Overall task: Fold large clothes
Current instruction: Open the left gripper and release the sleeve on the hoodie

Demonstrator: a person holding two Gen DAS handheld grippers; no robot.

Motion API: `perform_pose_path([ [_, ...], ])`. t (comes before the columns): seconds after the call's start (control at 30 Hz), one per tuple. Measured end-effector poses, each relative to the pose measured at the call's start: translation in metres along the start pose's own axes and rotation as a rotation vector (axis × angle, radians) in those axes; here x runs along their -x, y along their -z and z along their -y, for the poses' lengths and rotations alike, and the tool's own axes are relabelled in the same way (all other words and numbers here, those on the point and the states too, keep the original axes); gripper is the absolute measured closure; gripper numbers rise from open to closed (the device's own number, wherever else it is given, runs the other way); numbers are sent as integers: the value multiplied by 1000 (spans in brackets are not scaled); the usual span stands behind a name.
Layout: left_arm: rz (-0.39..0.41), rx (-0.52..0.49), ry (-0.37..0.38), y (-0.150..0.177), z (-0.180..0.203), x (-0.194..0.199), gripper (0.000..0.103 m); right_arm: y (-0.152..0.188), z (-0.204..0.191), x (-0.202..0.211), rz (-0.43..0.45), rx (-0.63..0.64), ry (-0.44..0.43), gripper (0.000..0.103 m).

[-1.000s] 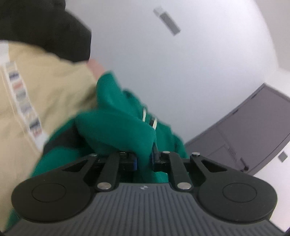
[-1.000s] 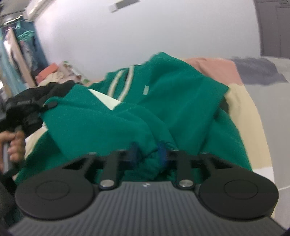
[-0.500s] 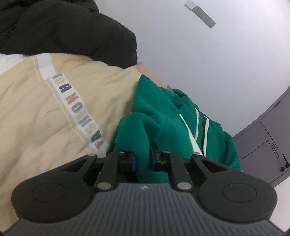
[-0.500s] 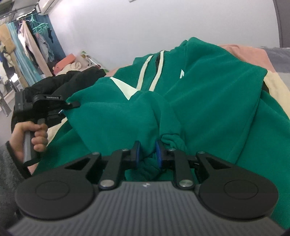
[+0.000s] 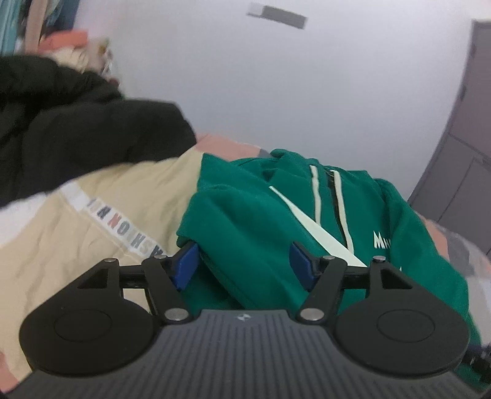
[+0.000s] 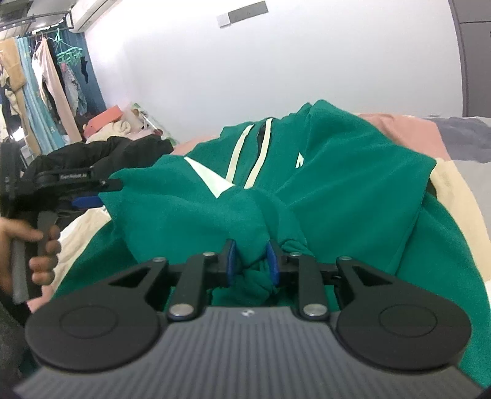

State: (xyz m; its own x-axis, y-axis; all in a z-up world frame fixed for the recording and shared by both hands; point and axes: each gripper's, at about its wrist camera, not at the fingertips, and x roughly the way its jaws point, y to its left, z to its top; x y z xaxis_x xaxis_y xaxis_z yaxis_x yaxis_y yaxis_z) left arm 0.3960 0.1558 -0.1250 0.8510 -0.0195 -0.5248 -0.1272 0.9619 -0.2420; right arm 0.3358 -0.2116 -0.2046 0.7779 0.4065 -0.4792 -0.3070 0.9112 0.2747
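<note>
While my left gripper [image 5: 244, 265] has just sprung wide, pads clear, my right gripper [image 6: 252, 265] pinches the green jacket [image 6: 337, 184], heaped half-folded on the bed [image 5: 92, 221]; squaring remains, I judge.

I'm working in a home bedroom: a bed [image 6: 408, 129] with a patchwork cover of pink, grey and cream lies against a plain white wall [image 6: 307, 70]. Off to the left I see laundry on a hanging rail [image 6: 46, 76], a wall-mounted air conditioner [image 6: 92, 9], and heaps of clothes [image 6: 110, 125] piled at the bed's far end. A grey wardrobe door [image 5: 460, 153] stands to the right.
</note>
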Motion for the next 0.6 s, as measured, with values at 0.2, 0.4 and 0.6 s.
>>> perform_pose_path([
  [0.2,25,-73,19,10,22,20,32,-6,0,6,55,-8,20,73],
  [0.4,-6,-145,80,27,39,34,32,-9,-4,11,61,-21,2,73],
  [0.6,-35,-149,147,40,50,31,32,-3,-18,1,51,46,-3,73],
])
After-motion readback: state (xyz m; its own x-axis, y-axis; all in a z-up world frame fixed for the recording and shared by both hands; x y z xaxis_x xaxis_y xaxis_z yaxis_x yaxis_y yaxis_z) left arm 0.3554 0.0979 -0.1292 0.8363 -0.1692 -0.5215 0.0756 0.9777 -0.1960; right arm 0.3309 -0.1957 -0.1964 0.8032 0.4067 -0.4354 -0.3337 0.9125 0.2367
